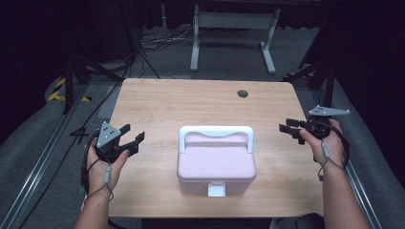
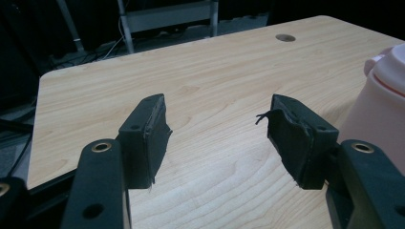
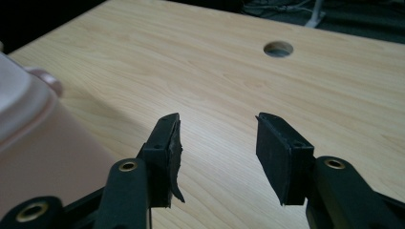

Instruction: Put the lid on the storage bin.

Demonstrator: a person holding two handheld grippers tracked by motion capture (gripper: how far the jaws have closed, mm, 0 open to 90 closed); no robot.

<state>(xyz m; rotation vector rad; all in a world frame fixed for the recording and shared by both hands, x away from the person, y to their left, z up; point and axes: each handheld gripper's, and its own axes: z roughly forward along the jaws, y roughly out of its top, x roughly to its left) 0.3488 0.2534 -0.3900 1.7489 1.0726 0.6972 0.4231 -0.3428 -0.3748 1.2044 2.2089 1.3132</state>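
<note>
A pink lidded box [image 1: 216,162] with a white handle [image 1: 215,132] and a white front latch [image 1: 216,190] stands shut at the middle of the wooden table [image 1: 191,102], near its front edge. My left gripper [image 1: 133,137] hovers open over the table's left edge, well left of the box, jaws empty. My right gripper [image 1: 288,129] is open at the right edge, pointing left toward the box. In the left gripper view the left gripper [image 2: 217,124] has the box [image 2: 382,100] at its right. In the right gripper view the right gripper [image 3: 217,140] has the box [image 3: 33,143] at its left.
A round cable hole [image 1: 242,93] sits near the table's far right. Behind the table stands a white desk frame [image 1: 232,36] with cables on the grey floor. Bare tabletop lies on both sides of the box and behind it.
</note>
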